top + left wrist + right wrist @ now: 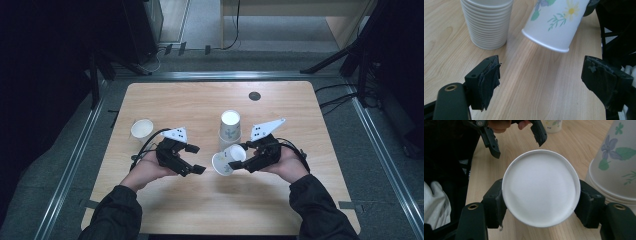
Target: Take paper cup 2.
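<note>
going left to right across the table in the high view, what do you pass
single paper cup → left claw → tilted paper cup held sideways in the right claw → right hand. The upright stack of paper cups stands behind the tilted cup, so its place in the order is unclear.

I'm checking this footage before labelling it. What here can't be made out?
- White floral paper cup in the right gripper: right gripper view, its base faces the camera and hides the walls.
- Stack of white paper cups: left gripper view, top edge cuts it off.
- Lone paper cup: high view, too small for its print.
</note>
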